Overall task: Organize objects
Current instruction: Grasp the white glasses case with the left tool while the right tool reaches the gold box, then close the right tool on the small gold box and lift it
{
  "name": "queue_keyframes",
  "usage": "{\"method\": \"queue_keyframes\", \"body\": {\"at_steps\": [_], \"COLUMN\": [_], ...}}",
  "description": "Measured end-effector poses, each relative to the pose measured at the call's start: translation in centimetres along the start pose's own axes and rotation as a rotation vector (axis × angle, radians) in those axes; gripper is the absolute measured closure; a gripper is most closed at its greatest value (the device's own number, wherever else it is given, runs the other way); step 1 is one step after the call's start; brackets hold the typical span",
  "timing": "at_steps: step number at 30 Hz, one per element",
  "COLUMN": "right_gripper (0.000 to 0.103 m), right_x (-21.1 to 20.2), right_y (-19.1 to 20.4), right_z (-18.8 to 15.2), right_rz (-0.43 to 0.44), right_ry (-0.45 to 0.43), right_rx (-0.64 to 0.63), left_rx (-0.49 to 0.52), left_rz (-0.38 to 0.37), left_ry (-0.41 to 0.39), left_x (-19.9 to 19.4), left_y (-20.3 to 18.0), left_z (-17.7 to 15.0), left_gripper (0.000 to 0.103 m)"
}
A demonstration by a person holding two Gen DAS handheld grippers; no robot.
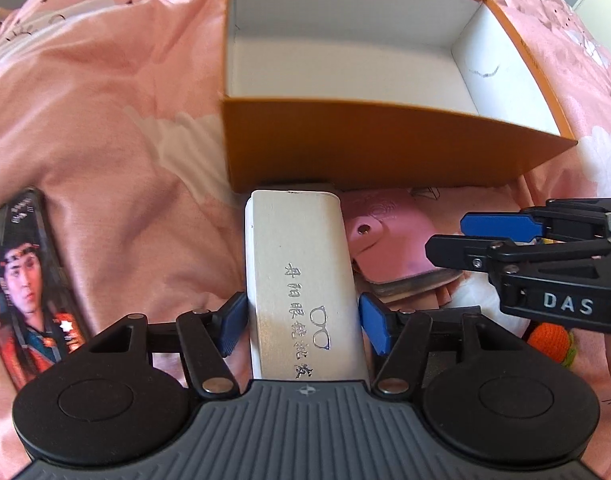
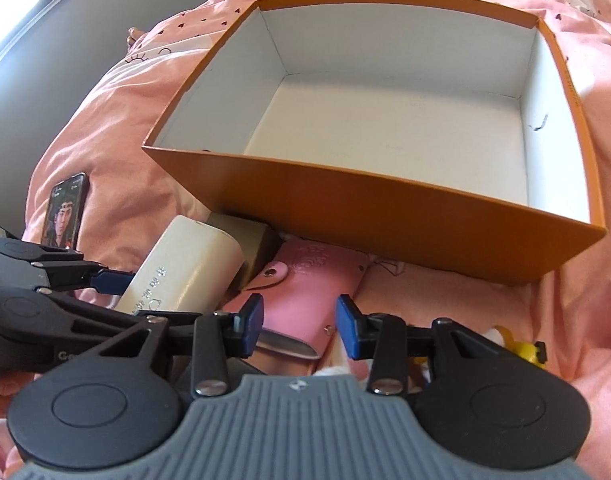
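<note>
Your left gripper clamped the white glasses case; your right gripper stood apart over the pink wallet.

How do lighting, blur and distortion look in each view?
Left wrist view: bright daylight, glare on the white glasses case, the orange box bowed by fisheye. Right wrist view: sunlit, box's front wall shaded, near tool body slightly soft.

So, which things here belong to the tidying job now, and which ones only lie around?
In the job:
- silver glasses case, between the pads of the left claw
- pink wallet, in front of the open right claw
- orange box, with nothing seen inside

Lying about:
- phone on the pink blanket
- yellow toy
- orange knitted toy
</note>
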State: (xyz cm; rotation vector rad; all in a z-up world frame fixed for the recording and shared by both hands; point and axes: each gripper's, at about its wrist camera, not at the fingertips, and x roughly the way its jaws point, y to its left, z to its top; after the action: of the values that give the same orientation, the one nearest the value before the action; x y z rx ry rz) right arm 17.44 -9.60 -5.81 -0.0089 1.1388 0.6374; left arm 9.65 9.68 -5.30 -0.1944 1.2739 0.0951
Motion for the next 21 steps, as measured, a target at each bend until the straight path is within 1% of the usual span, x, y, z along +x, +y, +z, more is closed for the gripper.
{"method": "queue_keyframes", "body": {"at_steps": [5, 7, 8, 9, 11, 12, 13, 17, 20, 21], "right_gripper": [0.058, 0.051, 0.05, 0.047, 0.045, 0.043, 0.039, 0.035, 0.032, 0.029], "right_x": [1.1, 1.9, 2.5, 3.0, 4.1, 4.7, 5.1, 7.1, 8.4, 8.6], "right_y": [0.9, 1.4, 1.7, 2.0, 2.6, 2.9, 3.1, 4.0, 4.7, 5.0], "right_z": [1.4, 2.0, 2.3, 2.6, 3.3, 3.5, 3.8, 4.2, 4.3, 4.3], "right_rz": [0.036, 0.065, 0.077, 0.08, 0.076, 0.077, 0.073, 0.063, 0.051, 0.05], "right_ry": [0.011, 0.022, 0.028, 0.034, 0.044, 0.049, 0.054, 0.088, 0.121, 0.123], "right_rx": [0.009, 0.023, 0.027, 0.031, 0.039, 0.039, 0.039, 0.045, 0.046, 0.039], "left_rx": [-0.035, -0.043, -0.044, -0.042, -0.038, -0.04, -0.044, -0.06, -0.073, -0.077], "left_rz": [0.028, 0.038, 0.049, 0.06, 0.08, 0.083, 0.081, 0.074, 0.057, 0.051], "left_ry": [-0.049, -0.067, -0.078, -0.09, -0.109, -0.113, -0.115, -0.126, -0.137, -0.139], "left_x": [-1.9, -2.3, -2.6, -2.7, -3.0, -3.1, -2.9, -2.5, -3.0, -2.9], "left_y": [1.7, 2.3, 2.6, 2.8, 3.3, 3.6, 3.7, 4.7, 5.7, 5.9], "left_z": [0.4, 0.5, 0.6, 0.7, 0.9, 1.0, 1.1, 1.5, 1.2, 1.2], "left_gripper": [0.033, 0.033, 0.033, 0.033, 0.034, 0.034, 0.034, 0.034, 0.034, 0.034]}}
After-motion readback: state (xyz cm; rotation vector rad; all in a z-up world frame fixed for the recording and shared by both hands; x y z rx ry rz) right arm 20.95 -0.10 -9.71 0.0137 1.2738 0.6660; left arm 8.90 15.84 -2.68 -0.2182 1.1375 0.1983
